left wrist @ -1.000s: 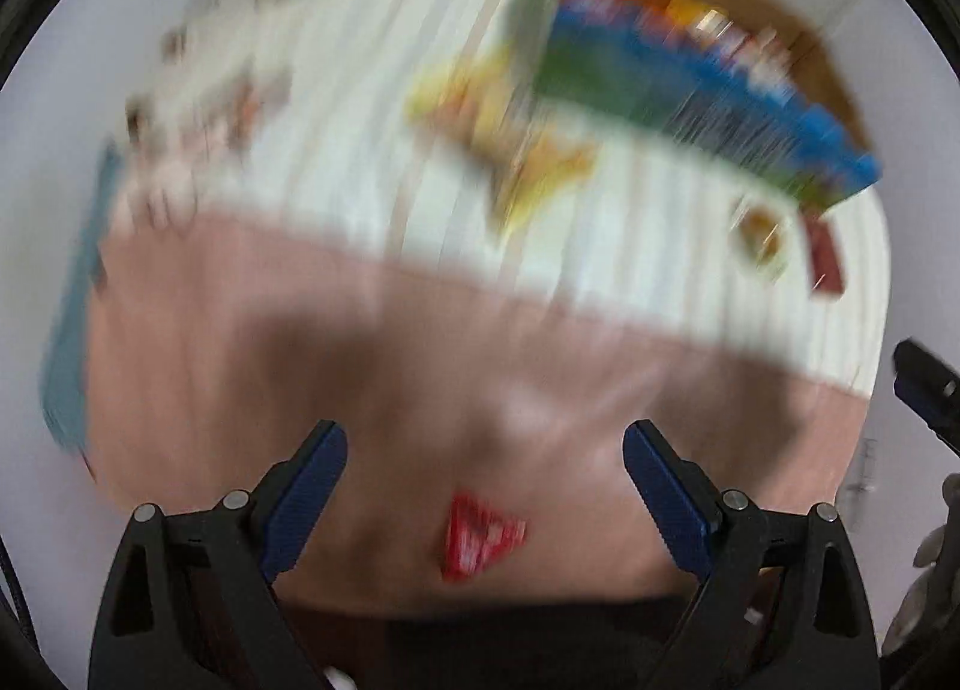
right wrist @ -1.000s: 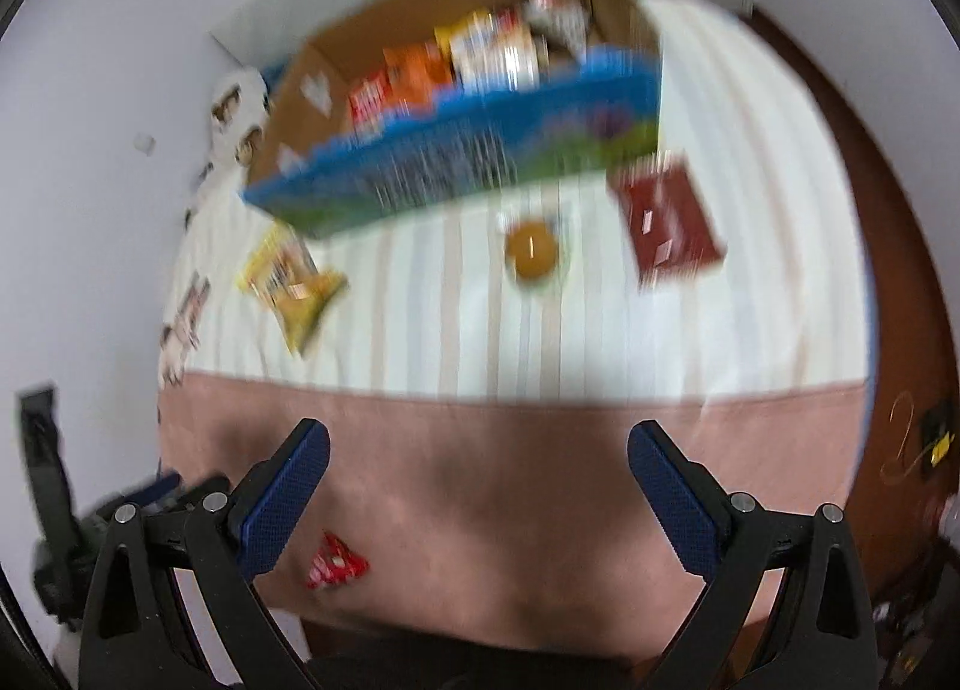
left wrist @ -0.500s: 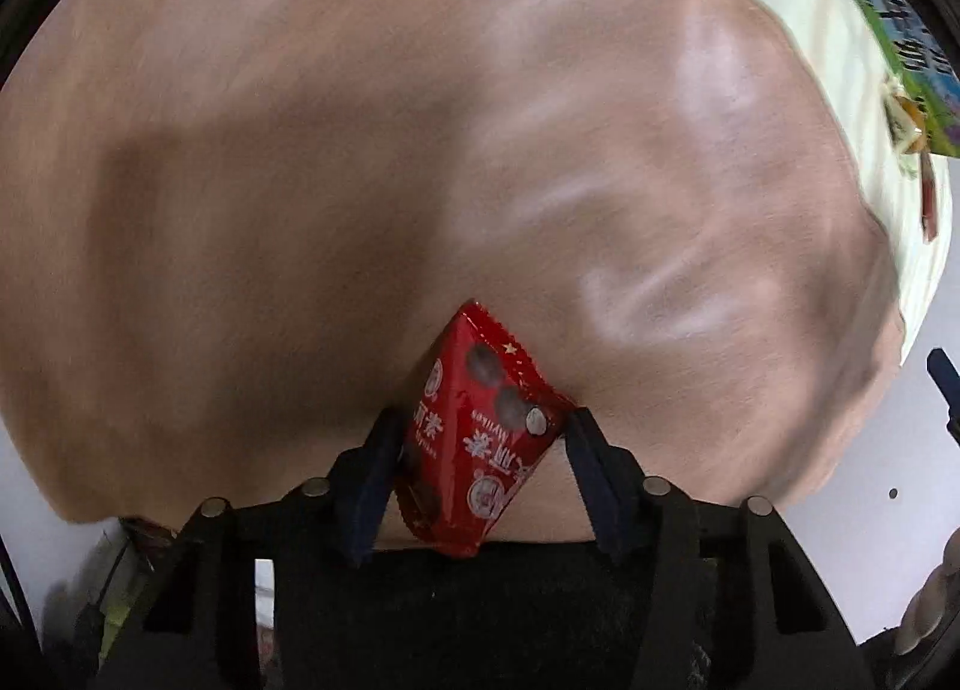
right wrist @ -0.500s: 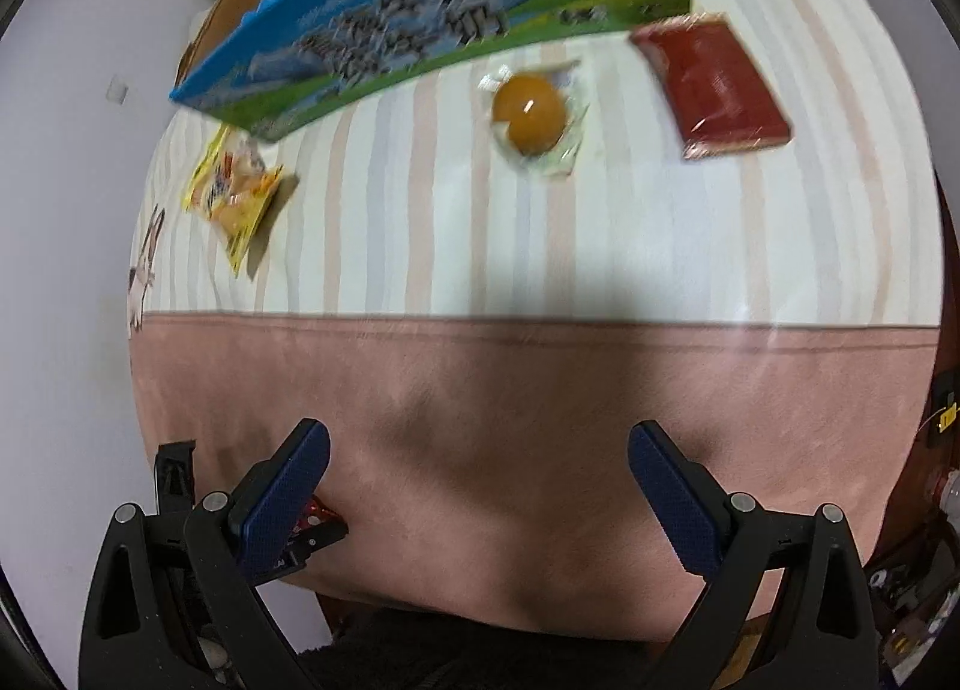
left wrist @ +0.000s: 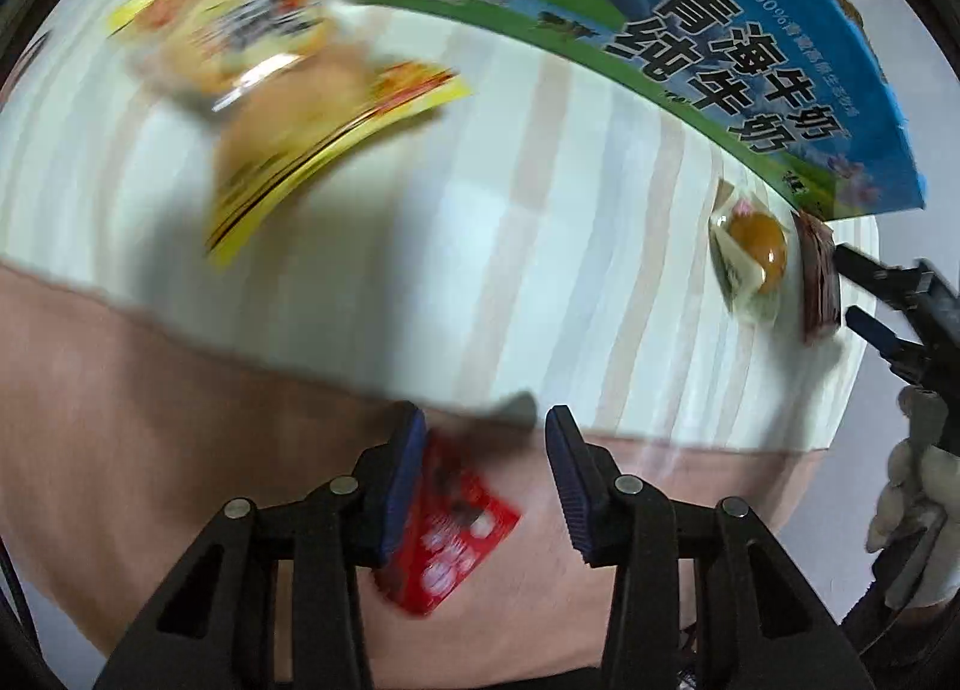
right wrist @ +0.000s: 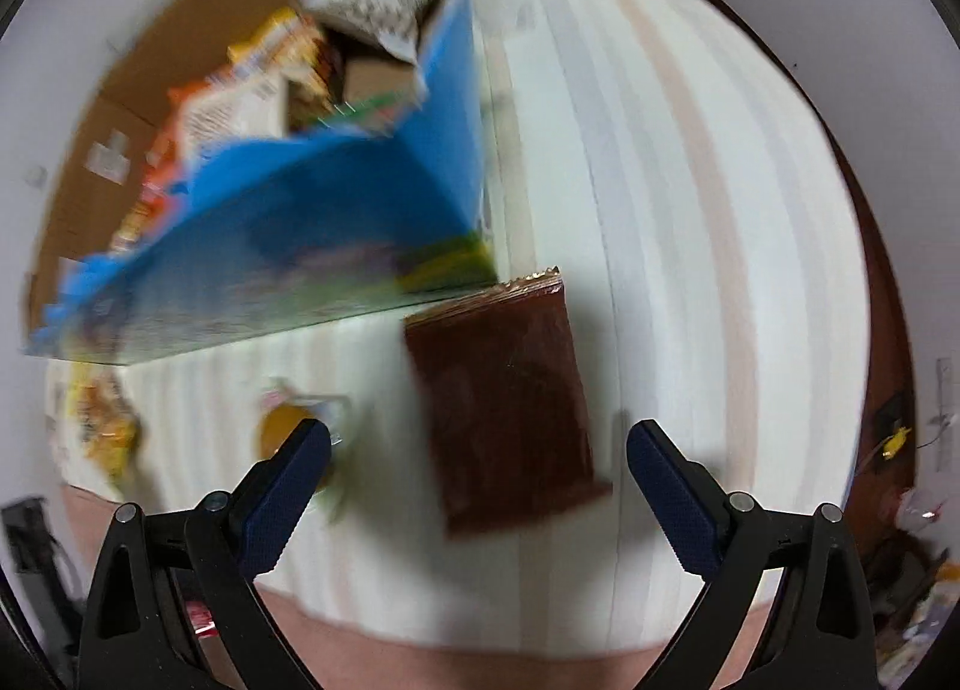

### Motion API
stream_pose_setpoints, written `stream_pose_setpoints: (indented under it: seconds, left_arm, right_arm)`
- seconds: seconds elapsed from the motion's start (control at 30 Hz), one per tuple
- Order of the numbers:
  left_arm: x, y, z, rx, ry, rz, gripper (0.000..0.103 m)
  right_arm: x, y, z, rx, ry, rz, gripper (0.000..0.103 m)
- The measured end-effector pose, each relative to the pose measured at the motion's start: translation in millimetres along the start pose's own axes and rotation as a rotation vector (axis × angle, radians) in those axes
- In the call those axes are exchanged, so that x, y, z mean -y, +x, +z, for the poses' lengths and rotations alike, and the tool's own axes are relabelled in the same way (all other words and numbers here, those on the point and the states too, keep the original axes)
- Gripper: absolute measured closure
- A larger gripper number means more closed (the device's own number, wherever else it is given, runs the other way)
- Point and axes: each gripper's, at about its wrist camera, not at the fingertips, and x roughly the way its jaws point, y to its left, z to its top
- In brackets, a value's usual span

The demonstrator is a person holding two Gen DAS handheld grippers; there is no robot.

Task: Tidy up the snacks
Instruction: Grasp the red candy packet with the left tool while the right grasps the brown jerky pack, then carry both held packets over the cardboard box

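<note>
Through your left wrist camera, your left gripper [left wrist: 486, 474] has just been closing, and a small red snack packet [left wrist: 447, 528] hangs between its jaws. The packet lies against the left pad, while a gap shows on the right side, so the pinch looks partial. The milk carton box [left wrist: 690, 30] stands ahead and to the right on the striped bedcover [left wrist: 510, 222], a yellow snack bag [left wrist: 288, 66] lies ahead to the left, and a wrapped orange snack [left wrist: 757, 246] sits near the box's right end.

Through your right wrist camera, your right gripper [right wrist: 480, 465] is wide, its jaws having just been narrowing. The dark brown packet [right wrist: 504, 396] lies flat on the bedcover between and just ahead of the jaws, its long axis running away from you, so the jaws would close across its narrow width. No pad touches it. Its far end lies at the box's [right wrist: 288, 222] near corner, and this hand is the nearer one to it.
</note>
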Motion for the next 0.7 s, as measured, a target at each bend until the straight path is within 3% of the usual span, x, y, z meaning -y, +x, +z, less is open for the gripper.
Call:
stream_pose_setpoints:
  seconds: [0.07, 0.1, 0.3, 0.43, 0.6, 0.7]
  left_arm:
    - [1.7, 1.2, 4.1, -0.031, -0.002, -0.024, 0.063]
    - [2.9, -2.4, 5.8, -0.035, 0.006, -0.029, 0.063]
    - [-23.8, -36.2, -16.4, -0.025, 0.031, 0.025, 0.038]
    - [-36.0, -26.2, -35.1, -0.083, -0.039, -0.031, 0.036]
    - [-45.6, 14.9, -35.0, -0.199, -0.122, -0.087, 0.036]
    - [-37.5, 20.0, -35.1, -0.169, -0.085, -0.051, 0.039]
  right_arm:
    - [-2.0, 14.6, -2.2, -0.038, -0.022, -0.032, 0.036]
    - [-2.1, 15.4, -6.7, -0.033, -0.033, -0.051, 0.042]
    - [-1.0, 5.3, -71.7, -0.077, -0.065, 0.001, 0.042]
    - [-3.9, 5.2, -121.6, -0.133, -0.04, 0.065, 0.042]
    - [-4.3, 10.4, -140.1, -0.154, 0.03, 0.1, 0.04]
    - [4.3, 15.4, -143.8, -0.158, 0.077, 0.123, 0.036]
